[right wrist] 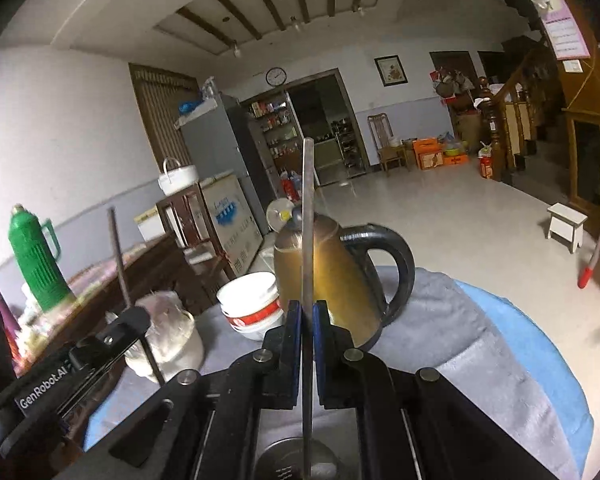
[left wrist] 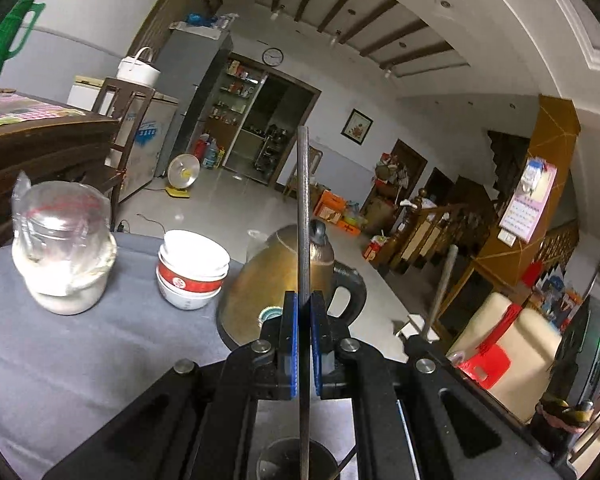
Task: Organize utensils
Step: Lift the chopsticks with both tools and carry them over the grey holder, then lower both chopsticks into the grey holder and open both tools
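My left gripper (left wrist: 304, 300) is shut on a thin metal chopstick (left wrist: 303, 208) that stands upright between its blue pads. My right gripper (right wrist: 307, 308) is shut on a second metal chopstick (right wrist: 308, 220), also upright. Below each gripper, a round metal cup shows, in the left wrist view (left wrist: 284, 460) and in the right wrist view (right wrist: 288, 460); the chopsticks' lower ends reach toward it. The right gripper with its chopstick shows at the right of the left wrist view (left wrist: 440, 292). The left gripper shows at the left of the right wrist view (right wrist: 128, 320).
On the grey cloth (left wrist: 60, 360) stand a glass jar (left wrist: 64, 248), stacked red-and-white bowls (left wrist: 192, 272) and a brass kettle with a black handle (left wrist: 276, 280). A green thermos (right wrist: 36, 256) stands on a wooden table to the left.
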Demonstrator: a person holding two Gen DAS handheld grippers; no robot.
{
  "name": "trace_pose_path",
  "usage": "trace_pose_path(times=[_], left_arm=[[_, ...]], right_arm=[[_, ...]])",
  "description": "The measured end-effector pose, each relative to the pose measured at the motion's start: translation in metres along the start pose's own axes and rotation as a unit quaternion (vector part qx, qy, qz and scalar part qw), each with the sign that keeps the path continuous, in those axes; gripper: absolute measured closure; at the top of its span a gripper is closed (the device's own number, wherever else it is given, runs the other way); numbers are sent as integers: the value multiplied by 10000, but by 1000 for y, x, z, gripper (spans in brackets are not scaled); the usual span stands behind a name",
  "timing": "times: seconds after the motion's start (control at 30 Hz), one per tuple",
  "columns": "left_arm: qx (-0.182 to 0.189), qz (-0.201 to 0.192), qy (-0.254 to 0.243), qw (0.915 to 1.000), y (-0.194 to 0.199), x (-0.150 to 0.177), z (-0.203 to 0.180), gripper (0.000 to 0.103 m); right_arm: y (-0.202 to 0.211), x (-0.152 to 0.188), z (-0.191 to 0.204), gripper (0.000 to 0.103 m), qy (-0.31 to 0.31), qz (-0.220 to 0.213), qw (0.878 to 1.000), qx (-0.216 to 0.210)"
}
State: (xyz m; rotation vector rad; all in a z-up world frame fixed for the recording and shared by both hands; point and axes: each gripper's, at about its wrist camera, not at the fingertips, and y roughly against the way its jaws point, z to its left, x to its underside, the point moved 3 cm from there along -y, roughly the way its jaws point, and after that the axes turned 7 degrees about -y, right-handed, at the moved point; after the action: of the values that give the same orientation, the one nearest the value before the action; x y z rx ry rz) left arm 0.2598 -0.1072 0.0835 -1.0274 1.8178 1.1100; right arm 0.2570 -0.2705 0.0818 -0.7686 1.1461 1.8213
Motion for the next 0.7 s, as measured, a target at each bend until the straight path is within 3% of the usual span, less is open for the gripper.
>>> trace_pose_path(times=[0.23, 0.53, 0.63, 0.7], left_arm=[[-54, 374, -339, 9987, -19, 44, 0, 97], [-114, 820, -573, 9949, -13, 72, -1, 96], [-89, 969, -582, 9935, -4, 75, -1, 81], [-89, 946, -633, 9935, 9, 71, -2, 65]], right_arm=[[-20, 33, -10, 96, 143, 435, 9990, 4], [-18, 59, -10, 93, 190, 941, 9954, -62], [-15, 65, -9, 93, 230, 1111, 9935, 12], [-4, 63, -9, 93, 222, 1076, 9939, 39]])
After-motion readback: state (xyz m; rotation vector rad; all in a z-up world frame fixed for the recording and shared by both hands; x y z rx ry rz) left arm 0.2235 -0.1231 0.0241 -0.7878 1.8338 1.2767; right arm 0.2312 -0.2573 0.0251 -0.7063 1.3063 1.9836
